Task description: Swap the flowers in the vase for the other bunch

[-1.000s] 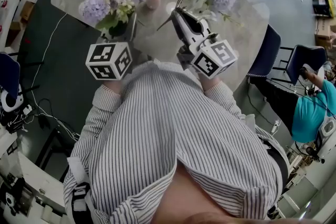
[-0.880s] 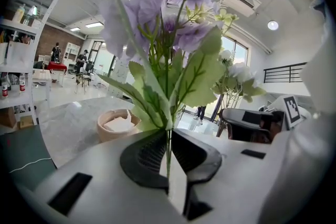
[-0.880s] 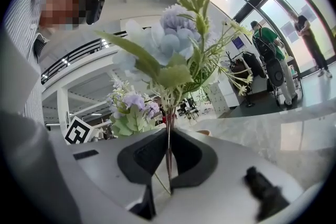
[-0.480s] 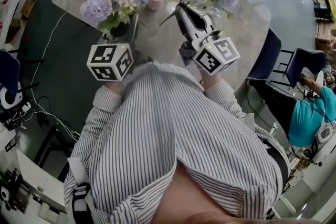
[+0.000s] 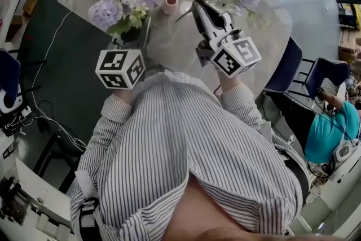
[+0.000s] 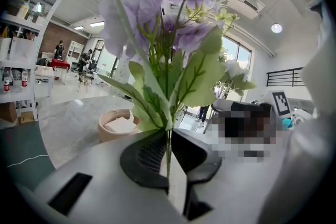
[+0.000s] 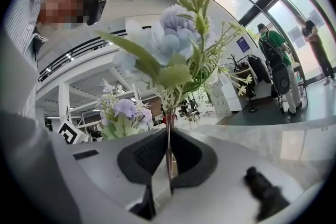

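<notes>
1. Head view: left gripper [image 5: 135, 36] and right gripper [image 5: 198, 8] each carry a bunch over the table [image 5: 169, 48]. The small pink vase [image 5: 170, 4], seemingly empty, stands between the tips, slightly ahead.
2. Left gripper view: jaws pressed onto the thin stem of the purple bunch [image 6: 163, 13], heads rising above the tips.
3. Right gripper view: jaws pinch the pale blue bunch [image 7: 173, 34] by its stems. Likely next: plant the new bunch. Stems plumb over the narrow mouth, release only once seated, other bunch well aside.

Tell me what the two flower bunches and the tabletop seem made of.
Purple bunch and blue-white bunch: probably artificial, with matte fabric-like petals, stiff plastic-looking leaves and thin stems; can't be sure. Tabletop: polished stone or a marble-look surface, with pale grey veining and glossy reflections.
</notes>
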Tool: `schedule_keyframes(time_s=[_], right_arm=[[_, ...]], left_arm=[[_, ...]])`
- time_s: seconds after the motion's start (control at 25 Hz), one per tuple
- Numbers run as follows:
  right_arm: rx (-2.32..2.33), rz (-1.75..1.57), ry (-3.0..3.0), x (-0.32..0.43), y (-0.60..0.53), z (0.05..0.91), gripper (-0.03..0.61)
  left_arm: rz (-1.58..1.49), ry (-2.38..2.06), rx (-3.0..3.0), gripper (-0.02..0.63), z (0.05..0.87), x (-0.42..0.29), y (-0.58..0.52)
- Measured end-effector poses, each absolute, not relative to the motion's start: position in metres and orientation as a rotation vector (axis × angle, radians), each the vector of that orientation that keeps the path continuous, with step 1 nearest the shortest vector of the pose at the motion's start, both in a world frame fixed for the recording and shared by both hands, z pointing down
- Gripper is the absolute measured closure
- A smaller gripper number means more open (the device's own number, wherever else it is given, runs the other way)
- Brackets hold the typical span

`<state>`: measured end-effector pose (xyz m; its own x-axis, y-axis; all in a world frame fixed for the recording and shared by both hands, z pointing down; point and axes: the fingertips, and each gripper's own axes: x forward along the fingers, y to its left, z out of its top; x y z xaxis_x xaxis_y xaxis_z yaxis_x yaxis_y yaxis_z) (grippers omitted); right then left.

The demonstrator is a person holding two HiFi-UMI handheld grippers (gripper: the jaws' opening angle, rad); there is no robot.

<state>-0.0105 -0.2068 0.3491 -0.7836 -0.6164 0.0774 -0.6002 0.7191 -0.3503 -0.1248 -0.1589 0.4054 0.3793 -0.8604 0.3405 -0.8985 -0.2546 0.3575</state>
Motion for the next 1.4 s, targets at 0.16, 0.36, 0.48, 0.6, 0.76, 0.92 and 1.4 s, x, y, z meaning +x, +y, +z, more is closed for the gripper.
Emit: schedule_keyframes(time_s=[0.16,0.36,0.48,0.6,0.76,0.92,1.4], right_arm=[[-1.023,-0.513,2.908,-0.019,-0.221,0.343,0.545],[-1.016,-0.488,2.918,-0.022,-0.227,0.339,0.544],[-0.991,-0.476,2.914,-0.023,-0.232,0.338,0.544],[-0.962,-0.471,2.906,-0.026,-0.242,0.337,0.543],[-0.978,-0.440,2.908,-0.026,-0.250,0.331,0.543],[-0.963,-0.423,2.912,-0.029,-0.251,0.330,0.544],[-0.929,-0.477,2.953,-0.042,-0.262,0.362,0.545]], left_arm=[[0.102,-1.511,2.135,0.572,0.410,-0.129,-0.164],[0.090,-1.515,2.131,0.572,0.411,-0.129,-0.161],[0.081,-1.520,2.119,0.572,0.414,-0.128,-0.162],[0.074,-1.517,2.110,0.572,0.417,-0.128,-0.168],[0.069,-1.530,2.100,0.572,0.418,-0.130,-0.170],[0.068,-1.526,2.103,0.572,0.418,-0.129,-0.167],[0.072,-1.529,2.060,0.572,0.429,-0.137,-0.173]])
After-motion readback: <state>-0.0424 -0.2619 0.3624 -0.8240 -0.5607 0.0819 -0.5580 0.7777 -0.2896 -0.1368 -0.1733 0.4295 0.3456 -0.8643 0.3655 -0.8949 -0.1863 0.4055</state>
